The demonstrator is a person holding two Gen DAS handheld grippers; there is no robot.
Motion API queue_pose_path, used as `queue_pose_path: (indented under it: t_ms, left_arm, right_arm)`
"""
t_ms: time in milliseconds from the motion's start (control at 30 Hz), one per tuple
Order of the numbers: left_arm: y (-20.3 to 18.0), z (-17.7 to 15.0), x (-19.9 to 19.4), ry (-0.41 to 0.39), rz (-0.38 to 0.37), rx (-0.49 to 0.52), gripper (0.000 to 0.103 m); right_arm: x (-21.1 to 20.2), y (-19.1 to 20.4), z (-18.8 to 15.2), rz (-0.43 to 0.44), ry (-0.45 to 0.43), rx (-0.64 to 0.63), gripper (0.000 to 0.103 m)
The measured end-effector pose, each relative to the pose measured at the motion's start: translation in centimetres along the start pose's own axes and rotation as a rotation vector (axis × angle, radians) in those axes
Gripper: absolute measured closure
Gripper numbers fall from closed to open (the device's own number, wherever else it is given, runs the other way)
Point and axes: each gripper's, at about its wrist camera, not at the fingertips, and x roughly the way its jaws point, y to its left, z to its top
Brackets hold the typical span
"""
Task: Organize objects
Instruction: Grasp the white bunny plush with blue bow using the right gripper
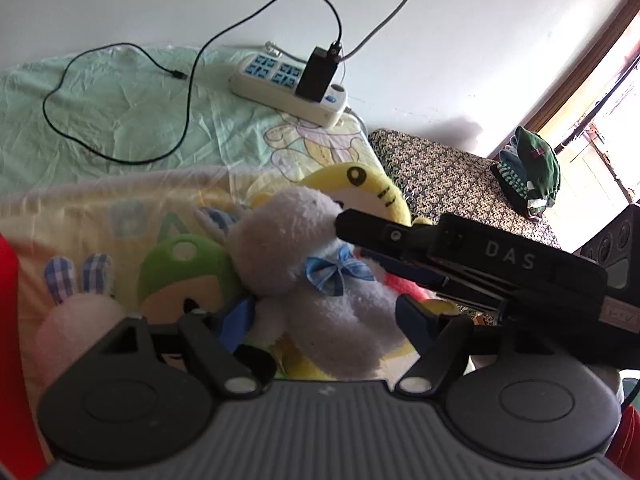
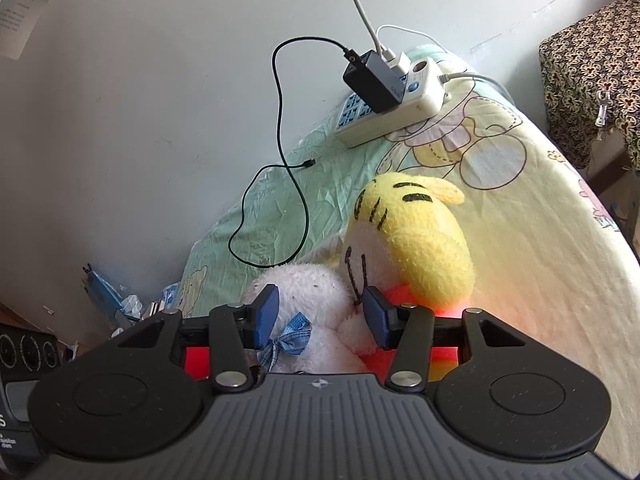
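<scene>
Your left gripper [image 1: 324,320] and right gripper [image 2: 320,316] both gape around the white bear [image 1: 320,280], which lies among plush toys on the cartoon bedsheet [image 1: 120,120] below a power strip [image 1: 288,88] by the wall [image 1: 160,0].

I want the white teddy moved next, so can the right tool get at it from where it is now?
Probably yes. The right tool is open right over the white teddy, pads either side, nothing between; the yellow plush presses close beside it.

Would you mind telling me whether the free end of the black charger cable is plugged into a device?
No, the black charger cable's free connector lies bare on the green sheet, attached to nothing.
</scene>
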Motion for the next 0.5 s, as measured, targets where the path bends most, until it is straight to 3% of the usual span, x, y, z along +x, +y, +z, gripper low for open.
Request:
queue_pose_path:
  t_ms: [167, 267, 400, 500]
  left_arm:
    - [0.1, 0.5, 0.8, 0.002, 0.009, 0.026, 0.026]
    - [0.0, 0.5, 0.9, 0.0, 0.024, 0.049, 0.028]
    - [-0.1, 0.3, 0.1, -0.013, 0.059, 0.089, 0.036]
    - [-0.4, -0.1, -0.6, -0.014, 0.073, 0.12, 0.037]
  right_arm:
    - [0.1, -0.7, -0.4, 0.044, 0.028, 0.072, 0.055]
    - [-0.2, -0.8, -0.6, 0.078, 0.055, 0.09, 0.064]
    - [-0.8, -0.1, -1.1, 0.103, 0.093, 0.073, 0.068]
    - [-1.2, 0.7, -1.2, 0.112, 0.099, 0.043, 0.069]
